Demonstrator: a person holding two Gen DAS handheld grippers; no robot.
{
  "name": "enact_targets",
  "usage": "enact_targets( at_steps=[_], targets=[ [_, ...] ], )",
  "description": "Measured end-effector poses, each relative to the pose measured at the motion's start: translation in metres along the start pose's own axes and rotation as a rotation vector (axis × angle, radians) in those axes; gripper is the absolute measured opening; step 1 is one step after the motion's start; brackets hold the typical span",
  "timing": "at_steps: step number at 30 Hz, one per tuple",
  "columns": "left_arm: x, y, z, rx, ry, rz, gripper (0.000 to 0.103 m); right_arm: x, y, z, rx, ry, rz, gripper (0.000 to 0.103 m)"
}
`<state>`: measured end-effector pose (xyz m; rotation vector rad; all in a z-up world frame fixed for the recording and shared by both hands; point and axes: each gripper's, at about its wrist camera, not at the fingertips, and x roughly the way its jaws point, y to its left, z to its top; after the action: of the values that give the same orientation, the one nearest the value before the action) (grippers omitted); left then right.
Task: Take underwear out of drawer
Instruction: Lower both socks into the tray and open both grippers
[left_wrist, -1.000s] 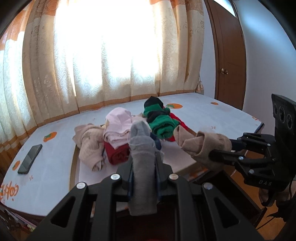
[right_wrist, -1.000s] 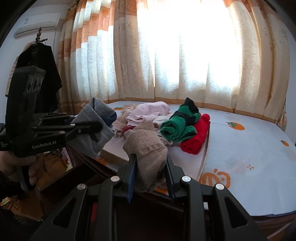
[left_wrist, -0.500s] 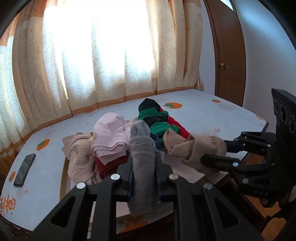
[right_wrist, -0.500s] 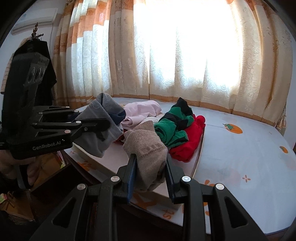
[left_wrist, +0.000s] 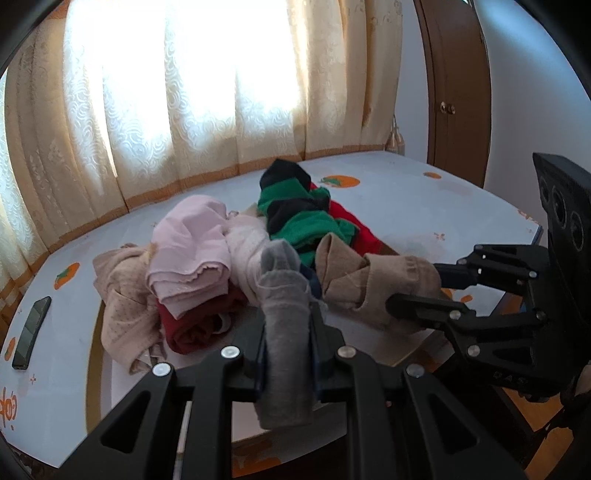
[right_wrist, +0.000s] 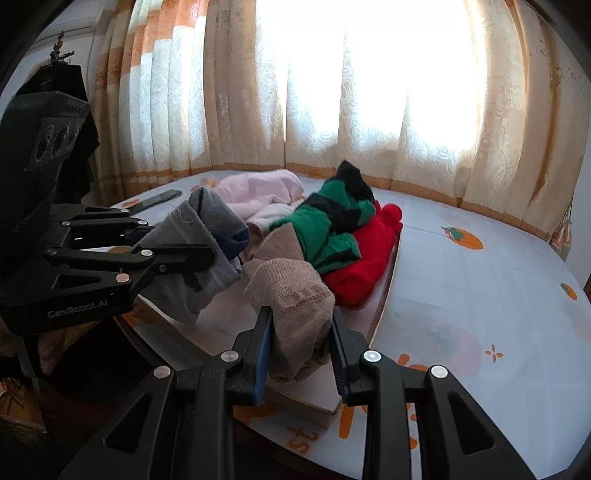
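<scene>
Grey folded garment (left_wrist: 284, 332) is clamped in the left hand-held gripper (left_wrist: 286, 354); beige knit garment (right_wrist: 295, 314) is clamped in the right hand-held gripper (right_wrist: 301, 354), both above the bed (right_wrist: 480, 295).

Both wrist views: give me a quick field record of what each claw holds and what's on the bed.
left claw: shut on grey garment
right claw: shut on tan garment
pile on bed: pink folded garment, dark red garment, green and black garment, bright red garment, beige dotted garment
pile support: flat board on the bed sheet
phone: on the sheet, apart from the pile
drawer: not in view
</scene>
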<state>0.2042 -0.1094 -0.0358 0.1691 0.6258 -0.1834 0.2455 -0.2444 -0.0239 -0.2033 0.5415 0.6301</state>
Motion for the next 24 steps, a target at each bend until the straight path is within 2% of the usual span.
enact_targets(
  at_steps=[3,5,10,15,20,24],
  targets=[
    [0.006,-0.001,-0.001,-0.001,0.021,-0.011,0.018,0.007,-0.002,-0.002,0.006,0.024,0.0,0.033],
    [0.01,-0.004,-0.002,0.006,0.034,-0.012,0.023,0.009,-0.004,-0.003,0.015,0.027,0.004,0.033],
    [0.014,-0.008,-0.003,0.017,0.047,-0.012,0.026,0.011,-0.005,-0.003,0.018,0.04,-0.002,0.034],
    [0.013,-0.013,-0.005,0.034,0.048,-0.009,0.045,0.012,-0.003,-0.004,0.018,0.052,-0.005,0.046],
    [0.009,-0.014,-0.006,0.04,0.04,-0.005,0.053,0.007,0.003,-0.004,0.012,0.046,-0.007,0.061],
    [0.002,-0.012,-0.007,0.035,0.022,0.001,0.063,0.0,0.002,-0.005,0.031,0.029,-0.013,0.064]
  ],
)
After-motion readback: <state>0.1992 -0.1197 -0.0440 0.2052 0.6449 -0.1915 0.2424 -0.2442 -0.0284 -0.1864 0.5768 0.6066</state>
